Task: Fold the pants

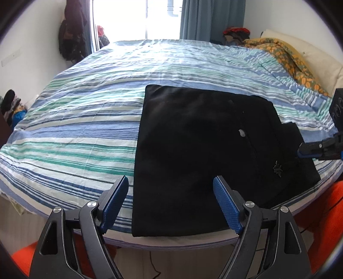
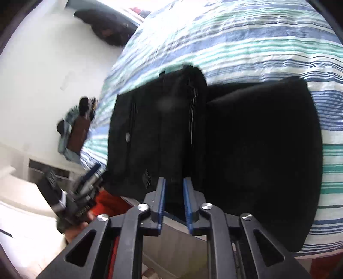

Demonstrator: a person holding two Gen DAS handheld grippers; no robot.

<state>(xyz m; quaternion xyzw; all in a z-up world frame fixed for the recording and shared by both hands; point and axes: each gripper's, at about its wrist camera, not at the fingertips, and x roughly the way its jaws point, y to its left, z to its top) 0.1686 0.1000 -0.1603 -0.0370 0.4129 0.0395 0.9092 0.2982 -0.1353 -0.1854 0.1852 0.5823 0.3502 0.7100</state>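
The black pants (image 1: 193,154) lie folded into a rough rectangle on the striped bed (image 1: 85,120), at its near edge. My left gripper (image 1: 171,182) is open and empty, held just above the near left corner of the pants. My right gripper (image 2: 174,182) is nearly shut around a raised fold of the pants (image 2: 175,120) at their near edge. It also shows at the right edge of the left wrist view (image 1: 300,151). The left gripper appears blurred at the lower left of the right wrist view (image 2: 94,171).
An orange patterned blanket (image 1: 285,55) and a pillow (image 1: 315,53) lie at the bed's far right. Dark clothes (image 1: 70,32) hang on the left wall. A window with a curtain (image 1: 205,17) is behind the bed. Orange fabric (image 1: 321,203) sits below the bed edge.
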